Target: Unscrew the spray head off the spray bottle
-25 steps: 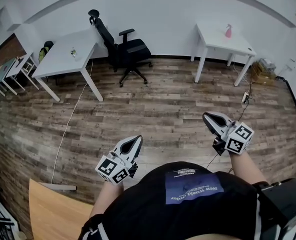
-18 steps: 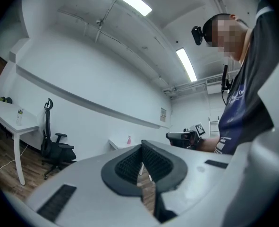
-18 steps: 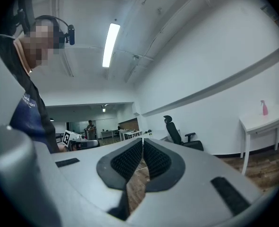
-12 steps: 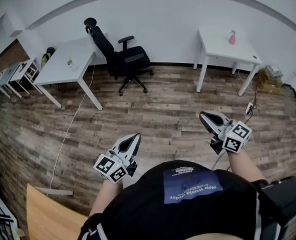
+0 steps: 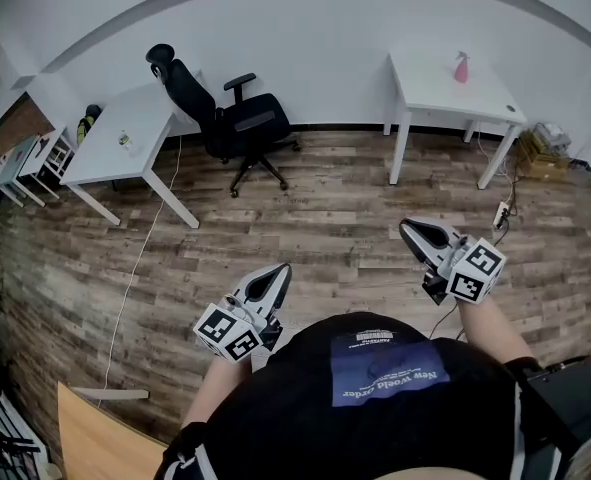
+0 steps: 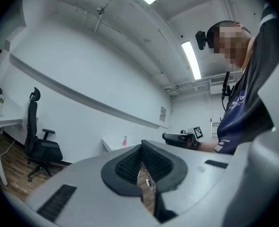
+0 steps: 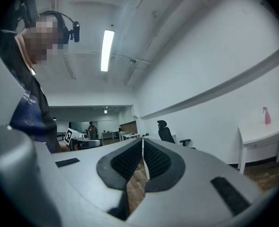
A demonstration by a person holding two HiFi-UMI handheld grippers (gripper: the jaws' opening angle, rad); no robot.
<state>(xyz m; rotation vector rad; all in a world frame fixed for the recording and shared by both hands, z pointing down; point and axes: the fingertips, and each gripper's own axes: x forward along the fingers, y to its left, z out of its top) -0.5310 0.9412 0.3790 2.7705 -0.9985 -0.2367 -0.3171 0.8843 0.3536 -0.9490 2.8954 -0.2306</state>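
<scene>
The pink spray bottle (image 5: 461,69) stands upright, its spray head (image 5: 460,58) on top, on the white tabletop (image 5: 433,88) by the far wall, ahead of you and off to your right. It is well apart from both claws, with the wooden floor (image 5: 325,218) between. Your right claw (image 5: 411,232) is the nearer and sits on the bottle's side; your left claw (image 5: 278,276) is farther off. Both claws are pressed together on nothing, so by my reading you must walk over before either can reach.

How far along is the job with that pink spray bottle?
Nothing looks done yet. The pink spray bottle stands untouched on the far white table. Nothing is in hand: the left tool and right tool are shut and empty. Everything is left: approaching, gripping the bottle, unscrewing its head.
</scene>
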